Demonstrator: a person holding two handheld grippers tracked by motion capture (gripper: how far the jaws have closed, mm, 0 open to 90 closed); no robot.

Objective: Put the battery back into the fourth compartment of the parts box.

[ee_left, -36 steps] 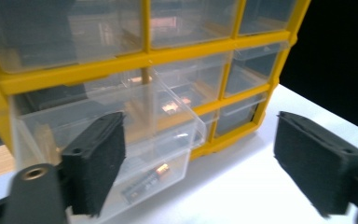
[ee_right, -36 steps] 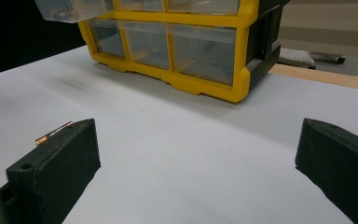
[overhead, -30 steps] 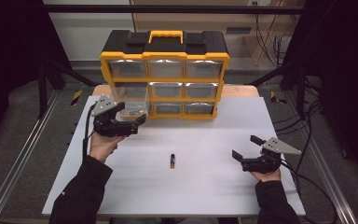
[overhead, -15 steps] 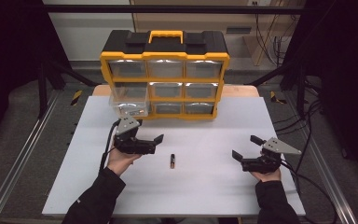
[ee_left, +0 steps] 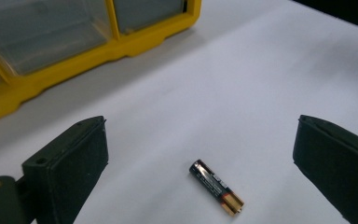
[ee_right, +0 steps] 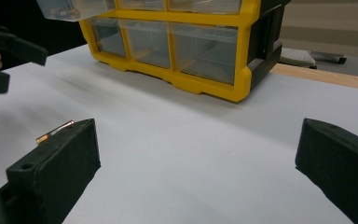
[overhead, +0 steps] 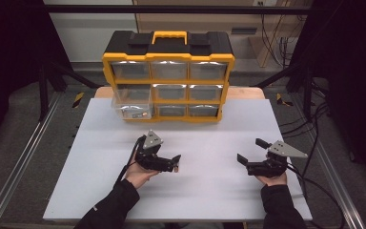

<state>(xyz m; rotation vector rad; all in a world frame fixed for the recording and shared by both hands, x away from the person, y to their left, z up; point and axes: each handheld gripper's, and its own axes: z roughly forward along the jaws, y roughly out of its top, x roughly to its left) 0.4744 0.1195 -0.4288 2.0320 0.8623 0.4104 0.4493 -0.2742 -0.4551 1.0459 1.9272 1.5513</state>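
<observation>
A small black and gold battery [ee_left: 216, 186] lies flat on the white table [overhead: 209, 191]. My left gripper [ee_left: 200, 140] is open, with one jaw on each side of the battery and neither touching it. In the high view the left gripper [overhead: 175, 163] is low over the middle of the table. My right gripper [overhead: 250, 150] rests open at the right, with nothing between its jaws. From the right gripper view [ee_right: 196, 135] the battery [ee_right: 55, 131] peeks out behind the left jaw.
A yellow and black drawer organizer [overhead: 169, 76] with clear drawers stands at the table's far edge. Its lower left drawer [overhead: 132, 107] is pulled out, with small items inside. Bare table lies between the two grippers.
My left gripper has come away from the pulled-out drawer, toward the person and to the right, and now straddles the battery. The right gripper has stayed still.
</observation>
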